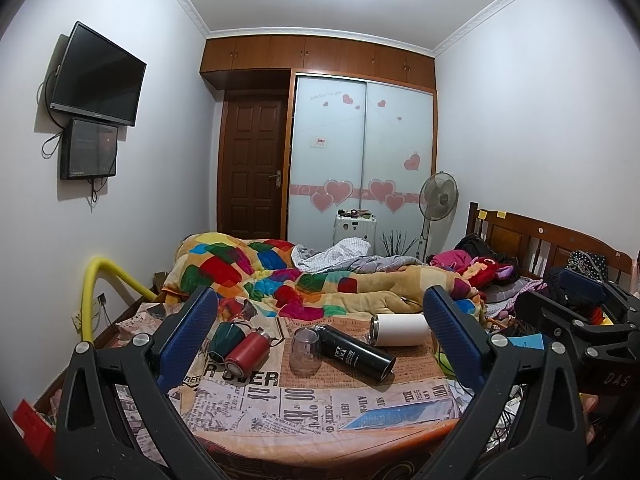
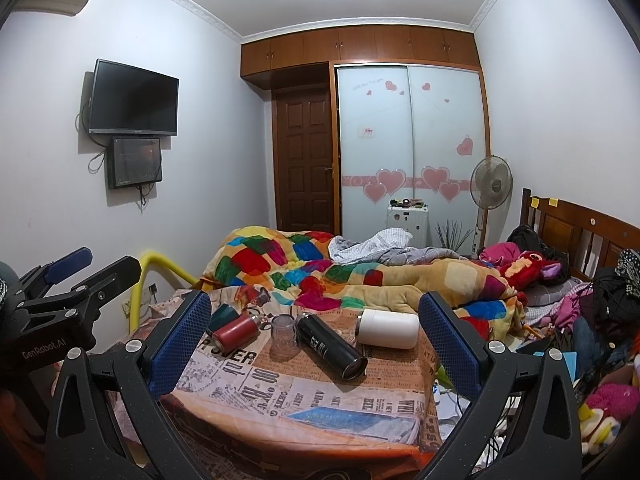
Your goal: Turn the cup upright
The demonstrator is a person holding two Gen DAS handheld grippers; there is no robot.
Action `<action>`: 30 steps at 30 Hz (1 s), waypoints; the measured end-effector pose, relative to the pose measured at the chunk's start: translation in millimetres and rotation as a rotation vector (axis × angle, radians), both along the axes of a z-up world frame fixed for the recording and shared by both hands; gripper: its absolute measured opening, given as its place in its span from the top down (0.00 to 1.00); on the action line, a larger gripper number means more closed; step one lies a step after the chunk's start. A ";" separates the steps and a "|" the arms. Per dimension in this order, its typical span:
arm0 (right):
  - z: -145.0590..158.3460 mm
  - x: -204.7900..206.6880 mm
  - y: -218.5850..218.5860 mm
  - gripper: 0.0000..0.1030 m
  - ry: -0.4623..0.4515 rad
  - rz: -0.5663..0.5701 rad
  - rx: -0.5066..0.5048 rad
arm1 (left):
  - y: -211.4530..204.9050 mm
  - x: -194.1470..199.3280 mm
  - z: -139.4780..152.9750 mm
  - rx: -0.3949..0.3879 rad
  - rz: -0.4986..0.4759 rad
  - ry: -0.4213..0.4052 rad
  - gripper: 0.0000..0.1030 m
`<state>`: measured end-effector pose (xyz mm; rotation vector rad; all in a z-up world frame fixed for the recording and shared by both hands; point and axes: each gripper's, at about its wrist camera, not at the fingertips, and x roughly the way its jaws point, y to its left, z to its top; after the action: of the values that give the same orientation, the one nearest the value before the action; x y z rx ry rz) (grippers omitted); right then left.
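Several cups lie on a small table covered with a newspaper-print cloth [image 1: 320, 400] [image 2: 304, 396]. A clear glass [image 1: 305, 350] [image 2: 283, 335] stands mouth down in the middle. A black flask [image 1: 357, 351] [image 2: 331, 345], a white cup [image 1: 400, 329] [image 2: 387, 328], a red flask [image 1: 247, 354] [image 2: 235, 332] and a dark green cup [image 1: 226, 338] [image 2: 224, 316] lie on their sides. My left gripper [image 1: 320, 336] is open and empty, short of the cups. My right gripper [image 2: 316, 332] is open and empty too. The right gripper shows at the right edge of the left wrist view [image 1: 580, 312]; the left gripper shows at the left edge of the right wrist view [image 2: 72, 280].
A bed with a colourful patchwork blanket [image 1: 304, 276] [image 2: 320, 272] lies just behind the table. A yellow padded rail [image 1: 100, 288] stands at the left. Clothes and toys [image 2: 600, 312] are piled at the right. A fan [image 1: 438, 196], wardrobe and door stand at the far wall.
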<state>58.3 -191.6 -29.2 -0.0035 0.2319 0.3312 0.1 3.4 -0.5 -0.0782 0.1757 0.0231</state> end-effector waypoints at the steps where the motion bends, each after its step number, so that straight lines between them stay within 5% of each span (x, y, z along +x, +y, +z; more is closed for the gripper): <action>1: -0.2 0.0 2.2 0.00 0.001 0.001 -0.001 | 0.0 0.1 -0.3 0.000 -0.001 0.000 0.00; 14: -14.0 33.2 11.0 0.00 0.055 0.023 -0.053 | 10.3 30.6 -20.5 -0.012 0.021 0.058 0.00; 30: -100.3 186.9 59.8 0.00 0.366 0.169 -0.360 | 61.1 136.9 -100.5 -0.076 0.118 0.308 0.00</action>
<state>245.2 -131.8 -129.5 -0.3208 0.6547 0.4539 137.0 64.5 -101.0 -0.1608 0.4794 0.1466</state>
